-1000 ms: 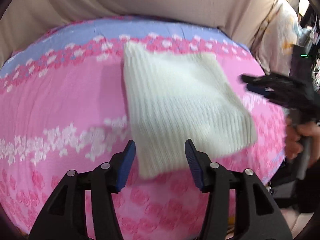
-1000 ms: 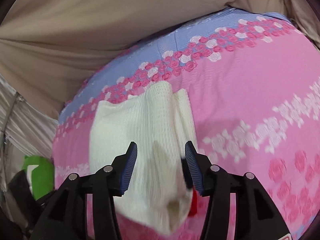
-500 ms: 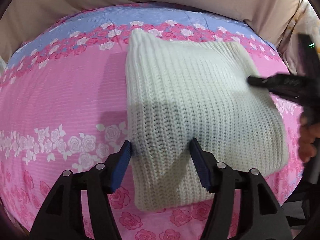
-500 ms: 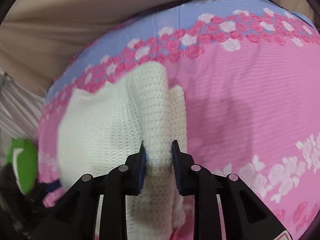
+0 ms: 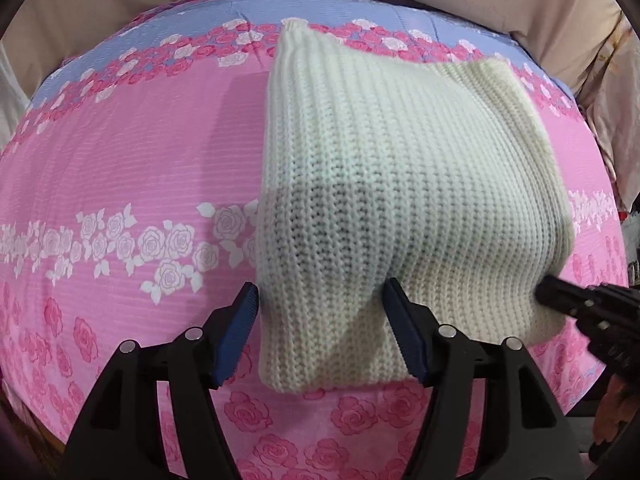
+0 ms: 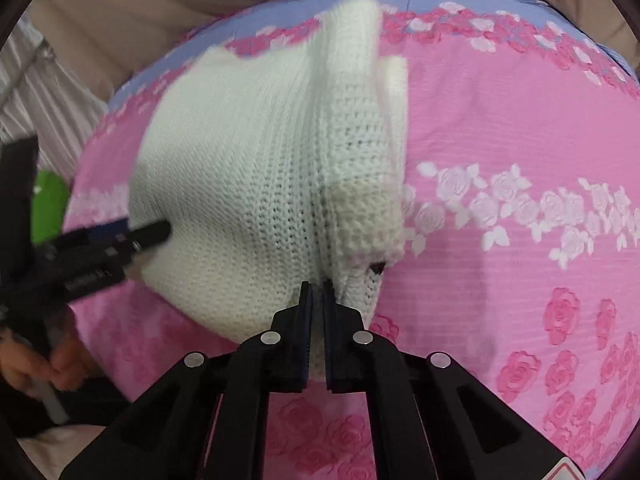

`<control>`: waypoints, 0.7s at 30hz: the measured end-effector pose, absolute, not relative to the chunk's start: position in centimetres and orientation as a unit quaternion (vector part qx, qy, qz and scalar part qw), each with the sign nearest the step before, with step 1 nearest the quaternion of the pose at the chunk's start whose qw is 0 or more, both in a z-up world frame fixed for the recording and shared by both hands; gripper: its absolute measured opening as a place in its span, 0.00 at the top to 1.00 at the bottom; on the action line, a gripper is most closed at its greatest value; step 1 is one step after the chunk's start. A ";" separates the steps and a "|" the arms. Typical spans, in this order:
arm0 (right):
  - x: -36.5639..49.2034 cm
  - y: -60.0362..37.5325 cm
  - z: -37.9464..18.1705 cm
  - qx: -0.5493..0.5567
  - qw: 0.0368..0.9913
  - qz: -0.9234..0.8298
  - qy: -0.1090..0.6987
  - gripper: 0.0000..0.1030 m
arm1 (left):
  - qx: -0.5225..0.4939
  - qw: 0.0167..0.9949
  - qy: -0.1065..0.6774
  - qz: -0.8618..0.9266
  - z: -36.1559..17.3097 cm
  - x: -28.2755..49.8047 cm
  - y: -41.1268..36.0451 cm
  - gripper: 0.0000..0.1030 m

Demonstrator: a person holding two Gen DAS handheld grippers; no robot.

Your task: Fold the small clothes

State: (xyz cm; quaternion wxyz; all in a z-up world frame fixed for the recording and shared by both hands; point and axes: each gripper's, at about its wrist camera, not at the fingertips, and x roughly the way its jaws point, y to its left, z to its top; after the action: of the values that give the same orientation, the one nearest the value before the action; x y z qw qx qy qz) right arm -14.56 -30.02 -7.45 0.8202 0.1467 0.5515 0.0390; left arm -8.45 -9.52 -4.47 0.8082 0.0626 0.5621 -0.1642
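**Folded knit on the bed: right gripper clamped, left gripper apart**

We see the cream knit garment [image 5: 400, 184] lying folded on the pink rose-print bedsheet [image 5: 128, 168], filling the centre and right of the left wrist view. Its ribbed face is up; one corner points toward the blue band of the sheet at the top of the frame, and the near edge sits low in the frame.

Our left gripper [image 5: 320, 332] stands with its jaws apart, straddling the near left corner of the garment. The blue pads [image 5: 236, 332] flank the fabric on either side; we cannot tell whether they touch it.

Our right gripper [image 6: 317, 332] has its jaws together, clamped on a gathered edge of the garment [image 6: 256, 168] at the lower centre of the right wrist view. From the clamp, stacked layers of knit fan upward, with a looser-stitched strip along the right side. This same gripper [image 5: 560, 298] shows at the lower right of the left wrist view, its tip at the garment's right edge.

The left gripper [image 6: 156, 234] appears at the left of the right wrist view, meeting the garment's left edge. A green object [image 6: 50, 208] sits at the far left, partly hidden. Beige cloth [image 5: 100, 20] lies beyond the bed.
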 end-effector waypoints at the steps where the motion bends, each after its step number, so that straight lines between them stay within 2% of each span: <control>1: -14.7 -30.4 -6.4 0.150 0.825 0.041 0.543 0.97 | 0.054 0.810 0.559 -0.166 -3.7 -8.7 -9.5 0.40; 2: -14.8 -30.9 -5.0 0.157 0.833 0.044 0.529 0.96 | 0.037 0.817 0.549 -0.172 -2.4 -9.0 -9.4 0.40; 3: -15.0 -31.4 -3.7 0.164 0.841 0.043 0.514 0.88 | 0.023 0.826 0.533 -0.179 -0.9 -9.1 -9.4 0.39; 4: -14.8 -32.0 -2.4 0.176 0.849 0.047 0.497 0.85 | 0.018 0.834 0.520 -0.183 0.1 -9.1 -9.6 0.38; 5: -14.6 -32.2 -1.4 0.183 0.852 0.053 0.488 0.85 | 0.015 0.845 0.500 -0.187 1.6 -8.6 -10.1 0.35; 8: -11.4 -32.4 0.4 0.186 0.863 0.064 0.465 0.89 | 0.019 0.861 0.475 -0.179 2.8 -6.1 -11.8 0.34; 10: -8.3 -32.6 -0.6 0.179 0.859 0.068 0.475 0.90 | 0.040 0.861 0.483 -0.154 1.4 -3.4 -12.9 0.34; 13: -4.6 -33.0 -5.5 0.144 0.834 0.018 0.532 0.94 | 0.062 0.843 0.519 -0.129 -2.2 -1.0 -13.5 0.34; 15: -4.0 -34.2 -8.1 0.140 0.832 0.008 0.536 0.94 | 0.061 0.831 0.538 -0.129 -4.5 -0.2 -13.3 0.26; 17: -4.2 -35.3 -7.5 0.179 0.824 0.014 0.538 0.93 | 0.046 0.833 0.538 -0.116 -4.6 0.0 -12.6 0.19; 19: -5.2 -35.7 -6.1 0.205 0.824 0.020 0.527 0.91 | 0.039 0.831 0.544 -0.114 -4.1 -0.2 -12.2 0.19; 21: -6.9 -35.8 -4.6 0.208 0.833 0.011 0.513 0.82 | 0.043 0.831 0.543 -0.110 -3.4 -0.6 -11.9 0.20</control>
State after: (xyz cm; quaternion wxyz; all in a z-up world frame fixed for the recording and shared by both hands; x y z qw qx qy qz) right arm -6.86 -35.75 -4.58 0.8327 0.2076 0.5132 0.0113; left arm -0.63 -11.95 -3.41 0.8313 0.0427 0.5432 -0.1095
